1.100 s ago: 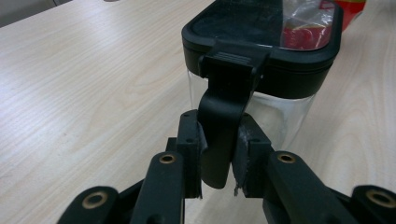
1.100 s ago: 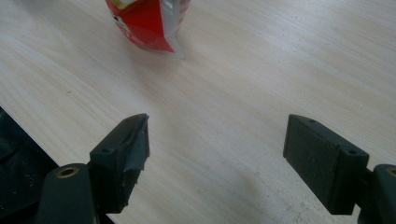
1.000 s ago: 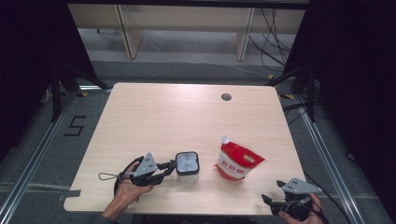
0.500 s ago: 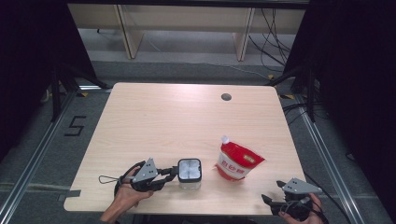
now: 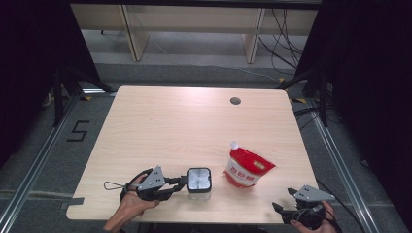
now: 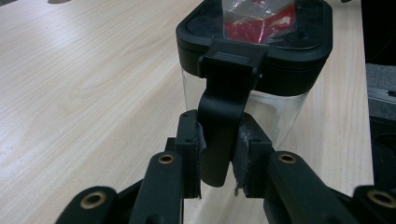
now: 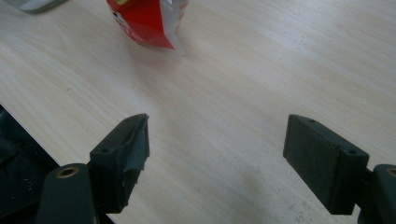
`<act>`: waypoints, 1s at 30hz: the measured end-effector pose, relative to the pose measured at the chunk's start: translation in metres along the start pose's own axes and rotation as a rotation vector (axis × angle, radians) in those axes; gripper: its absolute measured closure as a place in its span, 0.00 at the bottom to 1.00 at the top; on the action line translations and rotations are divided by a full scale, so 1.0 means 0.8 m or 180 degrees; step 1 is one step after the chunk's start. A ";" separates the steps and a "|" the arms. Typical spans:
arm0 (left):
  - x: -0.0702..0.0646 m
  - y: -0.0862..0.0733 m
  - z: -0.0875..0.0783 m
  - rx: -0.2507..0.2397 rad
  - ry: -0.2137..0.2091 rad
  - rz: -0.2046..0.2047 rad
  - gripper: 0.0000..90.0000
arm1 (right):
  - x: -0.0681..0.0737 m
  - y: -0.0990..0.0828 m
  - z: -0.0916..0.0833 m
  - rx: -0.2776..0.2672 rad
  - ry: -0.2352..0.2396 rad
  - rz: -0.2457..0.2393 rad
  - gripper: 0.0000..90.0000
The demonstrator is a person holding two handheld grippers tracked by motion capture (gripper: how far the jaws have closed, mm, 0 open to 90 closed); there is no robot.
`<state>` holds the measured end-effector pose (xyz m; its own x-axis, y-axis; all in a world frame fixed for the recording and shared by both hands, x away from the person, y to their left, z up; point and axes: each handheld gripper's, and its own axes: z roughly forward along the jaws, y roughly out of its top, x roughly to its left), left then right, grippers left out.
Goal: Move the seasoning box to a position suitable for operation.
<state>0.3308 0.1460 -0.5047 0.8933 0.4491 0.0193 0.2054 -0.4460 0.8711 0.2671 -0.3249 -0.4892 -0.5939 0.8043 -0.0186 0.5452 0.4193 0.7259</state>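
Note:
A clear container (image 5: 199, 179) with a black lid stands near the table's front edge. A black latch (image 6: 224, 121) hangs down from the lid (image 6: 299, 60). My left gripper (image 5: 182, 183) lies level at the container's left, and in the left gripper view it (image 6: 219, 154) is shut on that latch. A red and white spouted pouch (image 5: 248, 167) lies to the right of the container, its lower end seen in the right gripper view (image 7: 149, 18). My right gripper (image 5: 284, 200) hovers at the front right corner, open (image 7: 217, 154), with bare wood between its jaws.
The light wooden table (image 5: 194, 121) has a round cable hole (image 5: 235, 101) at the back right. Its front edge runs close under both hands. Dark curtains and metal rails flank the table.
The container and my left gripper sit slightly nearer the front edge than a second ago. The right gripper and the pouch have kept still.

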 end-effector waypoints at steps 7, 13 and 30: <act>0.000 0.002 0.001 -0.0019 -0.0036 -0.0038 0.81 | -0.002 -0.001 0.001 0.0012 0.0016 -0.0003 0.26; -0.002 0.002 0.001 -0.0014 -0.0036 -0.0013 0.81 | -0.002 -0.002 0.001 0.0034 0.0070 0.0031 0.26; -0.008 -0.001 -0.003 0.0122 -0.0066 -0.0076 0.64 | -0.003 -0.002 0.002 0.0010 0.0018 0.0003 0.26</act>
<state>0.3241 0.1458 -0.5046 0.8960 0.4440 -0.0118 0.2415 -0.4649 0.8518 0.2683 -0.3269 -0.4911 -0.5968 0.8023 -0.0139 0.5477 0.4199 0.7237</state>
